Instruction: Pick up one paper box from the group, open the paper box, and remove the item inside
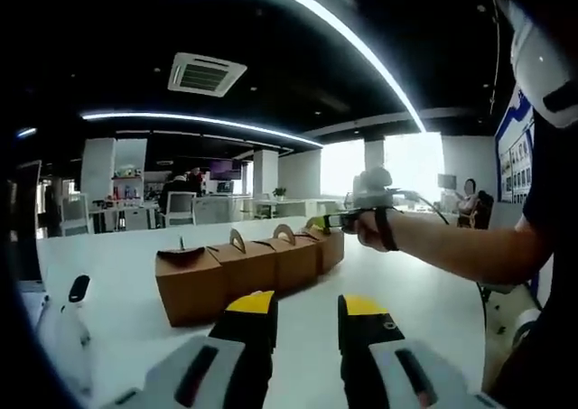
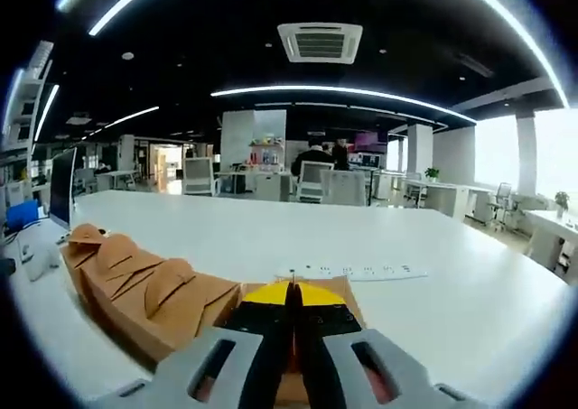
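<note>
Left gripper [image 1: 307, 323]: raised over the white table [image 1: 424, 301], yellow-tipped jaws parted with a clear gap between them, nothing held
Right gripper [image 2: 291, 311]: jaws pressed together over the box at the near end of the row in the right gripper view; whether they pinch its handle or merely meet cannot be told
Right gripper, seen from the left gripper view [image 1: 336, 219]: held by the person's hand [image 1: 370, 228] at the far end of the row
Paper boxes [image 1: 244, 269]: four brown boxes with arched handles, standing side by side in one touching row on the table
Box under right gripper [image 2: 312, 293]: end of the row, resting on the table
Background: office desks and chairs, well apart from the row
</note>
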Available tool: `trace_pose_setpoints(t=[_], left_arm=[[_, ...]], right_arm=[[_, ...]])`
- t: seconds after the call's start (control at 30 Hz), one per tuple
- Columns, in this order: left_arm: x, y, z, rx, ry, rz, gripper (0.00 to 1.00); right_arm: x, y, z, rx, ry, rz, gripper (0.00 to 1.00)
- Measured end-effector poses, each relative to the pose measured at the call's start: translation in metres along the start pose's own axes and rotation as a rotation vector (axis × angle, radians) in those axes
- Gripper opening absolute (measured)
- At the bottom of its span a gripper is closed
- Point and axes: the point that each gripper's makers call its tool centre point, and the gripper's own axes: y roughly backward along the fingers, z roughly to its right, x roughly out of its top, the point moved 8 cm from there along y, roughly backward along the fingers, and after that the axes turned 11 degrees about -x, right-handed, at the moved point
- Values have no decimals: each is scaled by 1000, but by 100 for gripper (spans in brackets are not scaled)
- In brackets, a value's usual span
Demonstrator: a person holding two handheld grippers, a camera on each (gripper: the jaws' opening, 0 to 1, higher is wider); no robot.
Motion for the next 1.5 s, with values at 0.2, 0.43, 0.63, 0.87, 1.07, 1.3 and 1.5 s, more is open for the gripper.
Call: trace_pose_setpoints(t=[0.2, 0.43, 0.63, 0.87, 1.07, 1.3, 1.5], left_arm=[[-2, -2, 0, -4, 4, -1, 29], [-2, -6, 1, -15, 10, 2, 29], [0, -7, 0, -16, 10, 9, 29], [-1, -8, 3, -22, 10, 5, 29], [1, -8, 4, -25, 8, 5, 29], [1, -10, 8, -35, 4, 1, 29], [3, -10, 10, -39, 0, 1, 29]], right_arm=[[12, 7, 1, 7, 10, 32, 3], [21, 15, 7, 10, -18, 53, 3], [32, 26, 9, 9, -53, 77, 3], [43, 38, 10, 12, -76, 107, 3], [51, 47, 10, 24, -66, 131, 3], [56, 53, 16, 31, -92, 147, 3], [58, 56, 17, 37, -100, 151, 3]])
